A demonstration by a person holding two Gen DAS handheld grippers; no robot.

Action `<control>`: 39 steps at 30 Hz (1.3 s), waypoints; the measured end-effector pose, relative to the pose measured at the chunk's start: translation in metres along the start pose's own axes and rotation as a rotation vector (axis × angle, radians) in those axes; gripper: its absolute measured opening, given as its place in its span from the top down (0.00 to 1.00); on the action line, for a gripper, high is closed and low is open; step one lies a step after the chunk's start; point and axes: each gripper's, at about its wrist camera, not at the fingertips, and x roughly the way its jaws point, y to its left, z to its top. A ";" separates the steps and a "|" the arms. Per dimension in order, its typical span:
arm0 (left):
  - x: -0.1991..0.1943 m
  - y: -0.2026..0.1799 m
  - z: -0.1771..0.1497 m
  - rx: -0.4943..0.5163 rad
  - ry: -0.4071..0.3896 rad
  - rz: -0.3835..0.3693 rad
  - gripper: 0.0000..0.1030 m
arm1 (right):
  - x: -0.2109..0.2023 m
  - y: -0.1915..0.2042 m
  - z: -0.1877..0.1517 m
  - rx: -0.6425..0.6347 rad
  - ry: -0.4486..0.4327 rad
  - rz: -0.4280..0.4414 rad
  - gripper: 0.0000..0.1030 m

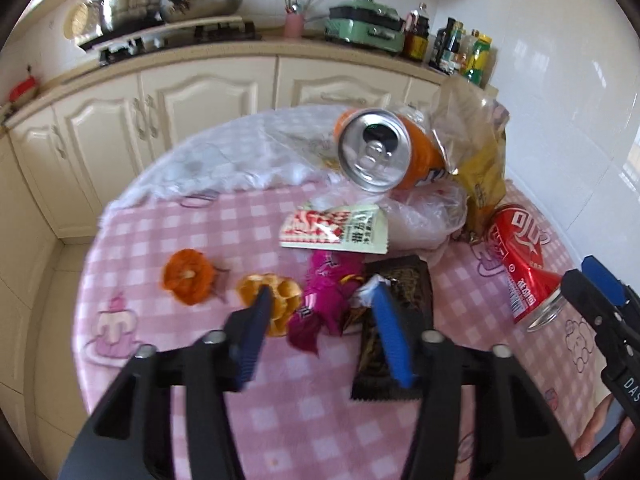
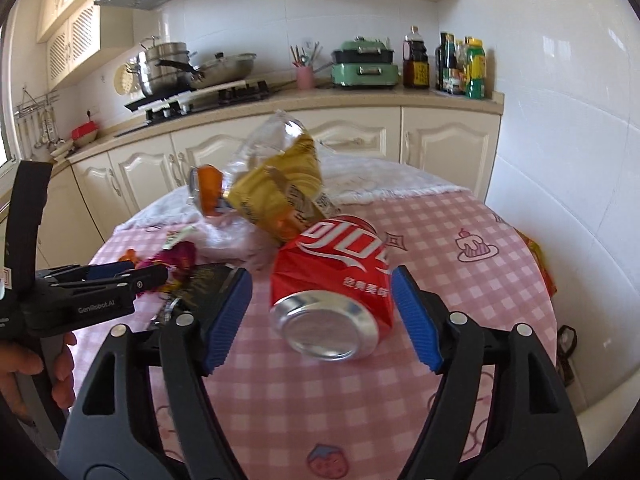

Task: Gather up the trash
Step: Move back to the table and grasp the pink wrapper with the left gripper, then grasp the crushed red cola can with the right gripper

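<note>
Trash lies on a round table with a pink checked cloth (image 1: 168,236). My left gripper (image 1: 322,300) is open above a magenta wrapper (image 1: 324,300) and a dark wrapper (image 1: 404,280), with orange peels (image 1: 188,276) to the left. A red crushed can (image 2: 336,280) lies on its side between the open fingers of my right gripper (image 2: 320,284); it also shows in the left wrist view (image 1: 520,256). An orange can (image 1: 384,152) rests on clear plastic and a yellow bag (image 2: 280,196) behind.
A white-and-red sachet (image 1: 336,228) lies mid-table. A white lace cloth (image 1: 224,156) covers the table's far part. Cream kitchen cabinets (image 1: 200,96) with a stove, pots and bottles stand behind. A white tiled wall (image 2: 560,140) is at the right.
</note>
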 end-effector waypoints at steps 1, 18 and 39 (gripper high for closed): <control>0.002 -0.001 0.002 -0.002 0.005 -0.023 0.67 | 0.002 -0.002 0.001 0.000 0.009 0.002 0.28; -0.075 -0.023 -0.016 0.045 -0.133 -0.073 0.80 | 0.057 0.049 0.016 -0.256 0.186 -0.150 0.26; -0.114 -0.024 -0.042 0.036 -0.172 -0.081 0.80 | -0.012 -0.024 0.013 0.025 0.116 0.088 0.75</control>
